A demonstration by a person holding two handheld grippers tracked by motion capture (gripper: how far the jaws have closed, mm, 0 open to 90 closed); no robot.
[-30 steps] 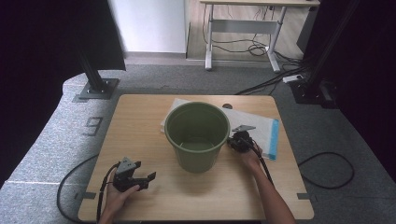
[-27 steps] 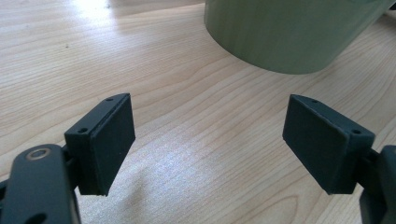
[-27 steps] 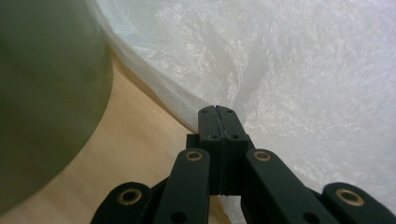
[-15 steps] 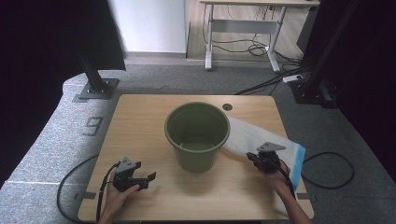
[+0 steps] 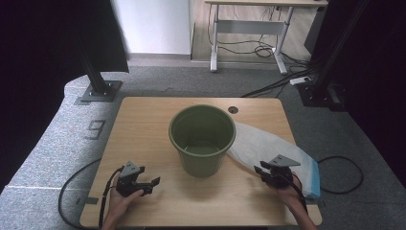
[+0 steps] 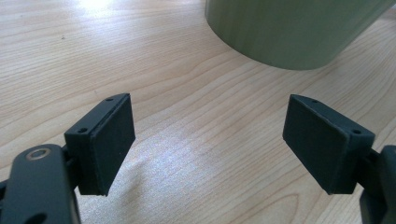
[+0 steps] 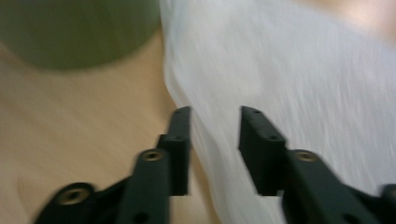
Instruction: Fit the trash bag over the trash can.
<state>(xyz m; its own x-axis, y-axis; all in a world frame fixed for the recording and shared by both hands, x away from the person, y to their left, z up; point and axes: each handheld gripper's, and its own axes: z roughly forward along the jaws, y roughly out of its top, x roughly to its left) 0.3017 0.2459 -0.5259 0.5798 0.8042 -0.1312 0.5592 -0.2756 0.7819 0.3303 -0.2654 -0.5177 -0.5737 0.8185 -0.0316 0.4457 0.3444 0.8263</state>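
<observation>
A green bucket (image 5: 202, 136) stands upright in the middle of the wooden table (image 5: 143, 124). A white bag (image 5: 268, 143) with a blue end lies flat to its right, reaching the table's right front corner. My right gripper (image 5: 261, 173) hovers at the bag's near edge. In the right gripper view its jaws (image 7: 215, 114) stand apart over the white bag (image 7: 303, 70), having just been opening, with nothing pinched between them; the bucket (image 7: 70, 32) is at upper left. My left gripper (image 5: 152, 186) rests open at the front left, aimed at the bucket (image 6: 289, 28), its gap (image 6: 208, 135) bare.
A round cable hole (image 5: 233, 109) sits at the table's back edge. Black stand bases are on the floor at back left (image 5: 98, 88) and back right (image 5: 321, 93). Cables trail off both front corners. The bag's blue end (image 5: 313, 179) overhangs the right edge.
The right gripper pulled the bag from behind the bucket out to the right front, then its jaws parted. The left gripper stayed put.
</observation>
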